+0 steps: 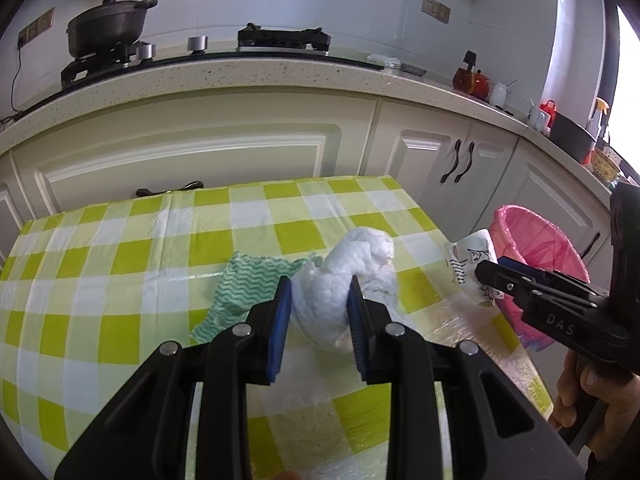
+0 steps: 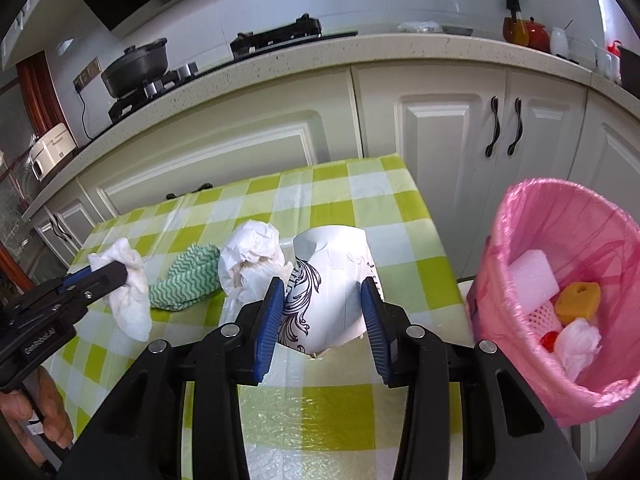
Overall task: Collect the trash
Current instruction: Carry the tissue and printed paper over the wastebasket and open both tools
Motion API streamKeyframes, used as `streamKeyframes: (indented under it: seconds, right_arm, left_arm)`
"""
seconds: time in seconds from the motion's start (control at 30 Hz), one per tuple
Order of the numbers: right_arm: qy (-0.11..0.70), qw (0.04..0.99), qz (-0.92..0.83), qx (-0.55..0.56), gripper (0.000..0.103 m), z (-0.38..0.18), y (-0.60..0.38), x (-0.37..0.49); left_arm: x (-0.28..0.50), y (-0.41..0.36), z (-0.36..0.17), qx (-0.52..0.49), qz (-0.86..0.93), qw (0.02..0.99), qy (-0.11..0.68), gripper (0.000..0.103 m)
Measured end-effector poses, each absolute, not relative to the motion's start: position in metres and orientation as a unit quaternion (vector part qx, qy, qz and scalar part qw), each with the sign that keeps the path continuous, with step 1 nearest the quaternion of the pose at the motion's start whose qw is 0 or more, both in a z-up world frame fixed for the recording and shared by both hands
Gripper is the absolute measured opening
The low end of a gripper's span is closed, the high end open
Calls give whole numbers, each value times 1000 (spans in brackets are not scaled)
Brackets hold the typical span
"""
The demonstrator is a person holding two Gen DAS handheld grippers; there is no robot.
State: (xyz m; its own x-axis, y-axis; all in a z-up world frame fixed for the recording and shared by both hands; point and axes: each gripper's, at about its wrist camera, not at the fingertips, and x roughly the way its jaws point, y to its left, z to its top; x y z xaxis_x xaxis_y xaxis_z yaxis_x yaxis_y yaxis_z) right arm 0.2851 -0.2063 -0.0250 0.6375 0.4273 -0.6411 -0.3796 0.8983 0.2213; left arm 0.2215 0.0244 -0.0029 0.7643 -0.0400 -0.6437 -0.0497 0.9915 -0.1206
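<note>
My left gripper (image 1: 319, 294) is shut on a crumpled white tissue (image 1: 352, 276) and holds it over the checked table; it also shows in the right wrist view (image 2: 128, 292). My right gripper (image 2: 323, 294) is shut on a white paper cup with black print (image 2: 332, 292), near the table's right edge; the cup also shows in the left wrist view (image 1: 472, 268). A green wavy-pattern cloth (image 2: 184, 280) and a second crumpled white paper (image 2: 252, 256) lie on the table between the grippers. The bin with a pink liner (image 2: 568, 292) stands to the right of the table.
The bin holds a white foam block (image 2: 532, 280), an orange sponge (image 2: 580, 298) and a white tissue (image 2: 576, 344). White kitchen cabinets (image 2: 440, 120) and a counter with a stove and a pot (image 1: 108, 28) stand behind the green-checked table (image 1: 120, 260).
</note>
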Motion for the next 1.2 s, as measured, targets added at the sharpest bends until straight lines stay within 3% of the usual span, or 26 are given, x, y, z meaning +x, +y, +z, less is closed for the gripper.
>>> streamKeyframes:
  seconds: [0.4, 0.77, 1.13, 1.17, 1.2]
  right_arm:
    - [315, 933, 166, 51, 39, 25, -307, 277]
    - [307, 945, 92, 60, 39, 21, -400, 284]
    - [309, 946, 62, 70, 39, 12, -447, 287]
    - [309, 947, 59, 71, 40, 11, -450, 288]
    - [310, 946, 58, 74, 40, 11, -453, 288]
  left_arm:
    - [254, -69, 41, -31, -79, 947, 311, 27]
    - [295, -173, 71, -16, -163, 941, 297, 28]
    - [327, -235, 59, -10, -203, 925, 320, 28]
    - [329, -237, 57, -9, -205, 924, 322, 31]
    - [331, -241, 55, -9, -207, 923, 325, 43]
